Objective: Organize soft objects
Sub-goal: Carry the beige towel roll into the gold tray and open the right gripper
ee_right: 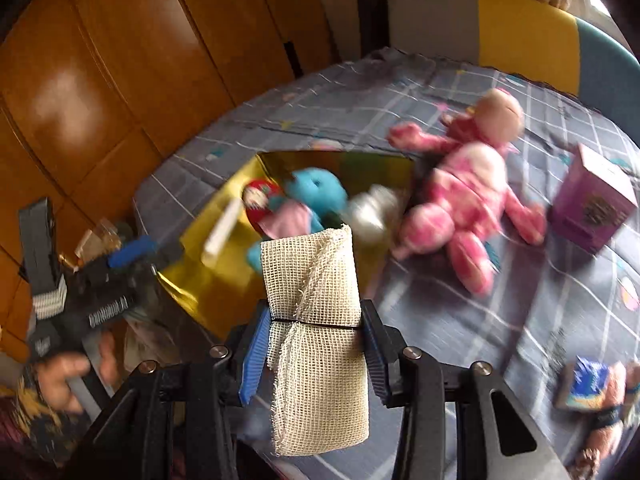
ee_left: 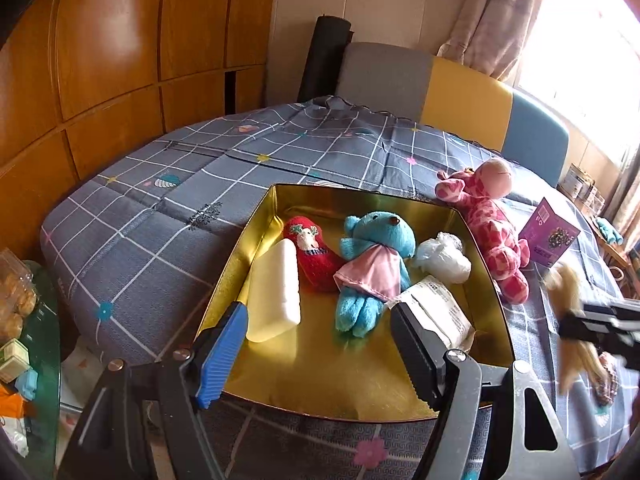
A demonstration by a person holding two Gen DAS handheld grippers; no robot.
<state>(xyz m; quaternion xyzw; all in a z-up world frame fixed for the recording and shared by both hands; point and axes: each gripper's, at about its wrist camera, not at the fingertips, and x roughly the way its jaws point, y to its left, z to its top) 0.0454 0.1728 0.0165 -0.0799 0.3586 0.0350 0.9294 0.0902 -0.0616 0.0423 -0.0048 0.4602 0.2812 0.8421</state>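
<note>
A gold tin tray (ee_left: 360,392) on the bed holds a white foam block (ee_left: 274,292), a red plush (ee_left: 314,254), a blue bear in a pink dress (ee_left: 374,264), a white plastic bundle (ee_left: 442,258) and a white packet (ee_left: 438,312). My left gripper (ee_left: 320,352) is open and empty over the tray's near edge. My right gripper (ee_right: 316,356) is shut on a folded beige mesh cloth (ee_right: 316,320) tied with a black band, held above the bed to the right of the tray (ee_right: 192,280). A pink giraffe plush (ee_left: 496,232) lies right of the tray, also blurred in the right wrist view (ee_right: 464,200).
A purple box (ee_left: 550,238) (ee_right: 592,200) stands on the grey checked bedspread (ee_left: 160,208) beyond the giraffe. A small blue-patterned object (ee_right: 588,388) lies near right. A wooden wardrobe (ee_left: 100,60) stands left, a headboard (ee_left: 464,96) behind, a cluttered glass side table (ee_left: 24,340) at far left.
</note>
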